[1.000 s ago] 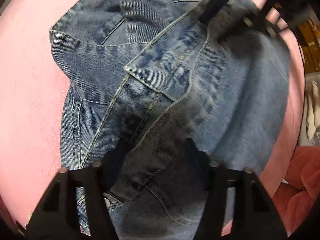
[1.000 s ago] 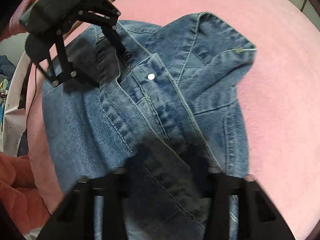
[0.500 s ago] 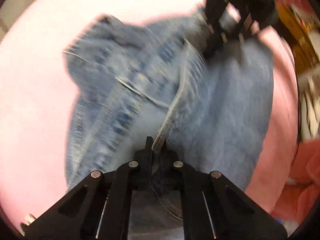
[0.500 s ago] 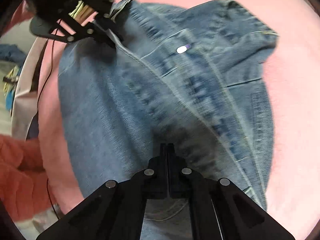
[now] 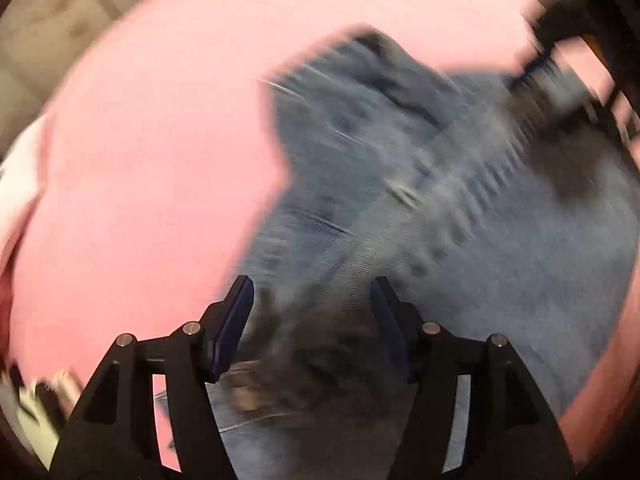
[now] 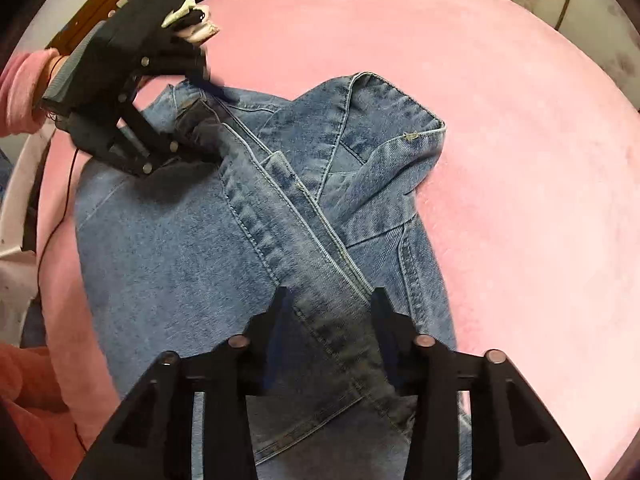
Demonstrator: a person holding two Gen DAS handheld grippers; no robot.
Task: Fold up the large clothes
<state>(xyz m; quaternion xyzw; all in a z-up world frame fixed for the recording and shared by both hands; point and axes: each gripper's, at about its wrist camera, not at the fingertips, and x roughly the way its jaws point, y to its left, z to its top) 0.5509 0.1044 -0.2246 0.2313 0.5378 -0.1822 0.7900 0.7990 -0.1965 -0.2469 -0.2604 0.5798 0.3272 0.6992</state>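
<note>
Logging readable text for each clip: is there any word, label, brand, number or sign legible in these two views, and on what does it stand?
None can be read.
Denim jacket: no tag or brand print shows, only stitching.
Pink bed cover: plain.
Left gripper and right gripper: black, no markings visible.
The left wrist view is motion-blurred, so any small text there could not be read.
</note>
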